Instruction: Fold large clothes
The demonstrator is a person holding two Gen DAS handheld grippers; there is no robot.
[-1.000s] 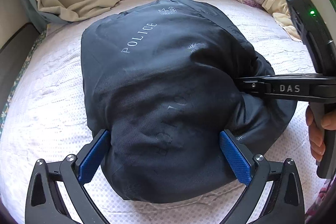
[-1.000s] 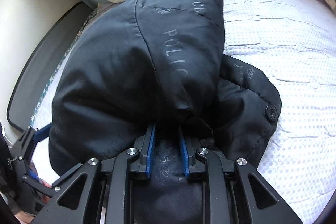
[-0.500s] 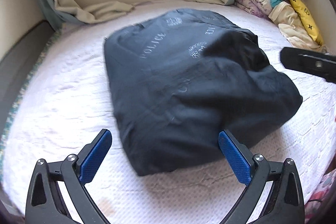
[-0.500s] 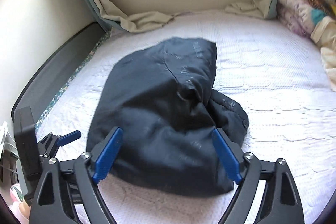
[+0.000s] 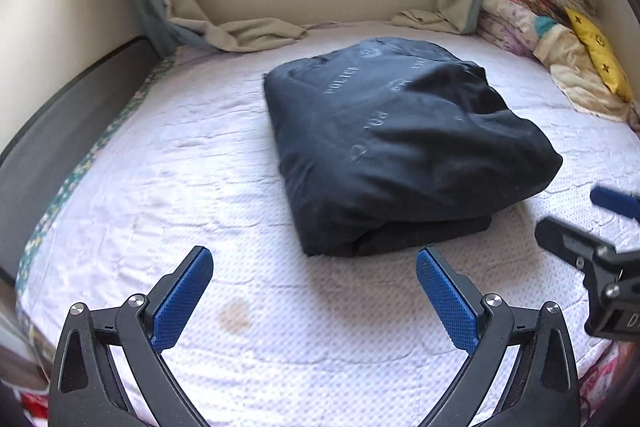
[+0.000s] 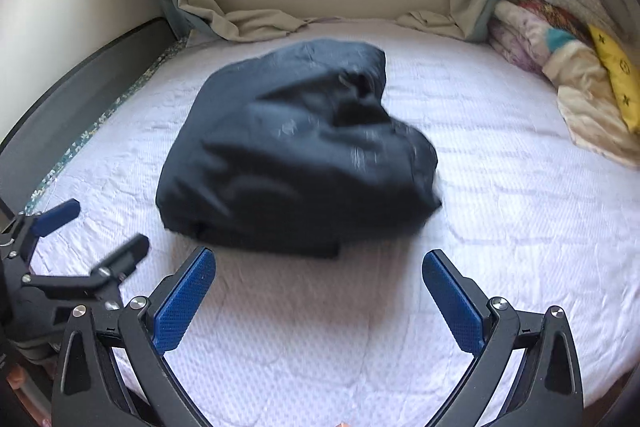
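I am holding the left gripper (image 5: 314, 301) over the near edge of the bed (image 5: 168, 163), its blue pads spread wide apart and gripping nothing. The right gripper (image 6: 320, 301) is hovering beside it, jaws likewise wide apart and empty; in the left view it is showing at the right edge of the frame. The dark jacket (image 5: 396, 143) is lying as a compact folded bundle around the middle of the bed, apart from both tools, its "POLICE" lettering facing up. I am judging the fold to be essentially done, with this being the release and inspection step. One flap on the bundle's right side is looking puffy and loose, so the next move is probably calling for a press or tuck there, or else a two-handed lift toward the heap of folded bedding (image 5: 552, 23) at the far right corner.
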